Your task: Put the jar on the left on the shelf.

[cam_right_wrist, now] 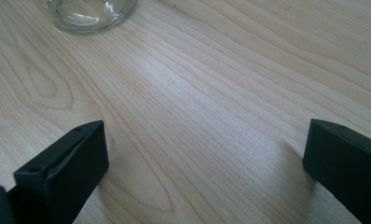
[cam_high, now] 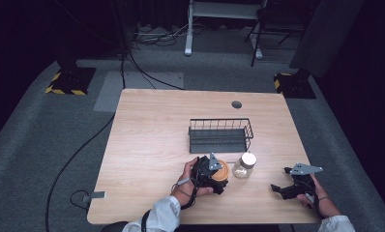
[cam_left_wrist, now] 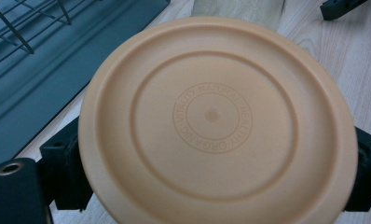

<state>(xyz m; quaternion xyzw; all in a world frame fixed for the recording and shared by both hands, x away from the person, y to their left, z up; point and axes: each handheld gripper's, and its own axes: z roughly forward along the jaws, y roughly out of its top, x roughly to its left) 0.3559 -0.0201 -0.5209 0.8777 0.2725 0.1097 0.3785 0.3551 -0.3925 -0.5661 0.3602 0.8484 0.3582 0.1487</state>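
A round orange lid with embossed lettering sits between my left gripper's jaws, which press on its two sides. In the high view the left gripper holds the orange lid near the table's front, just left of a clear glass jar. The jar stands upright on the table, and its base shows at the top left of the right gripper view. My right gripper rests low at the front right with its jaws wide apart over bare wood, nothing between them.
A dark wire basket stands behind the jar at the table's middle; its mesh and floor lie close to the lid. A cable hole marks the far side of the wooden table. Cables trail on the floor at left.
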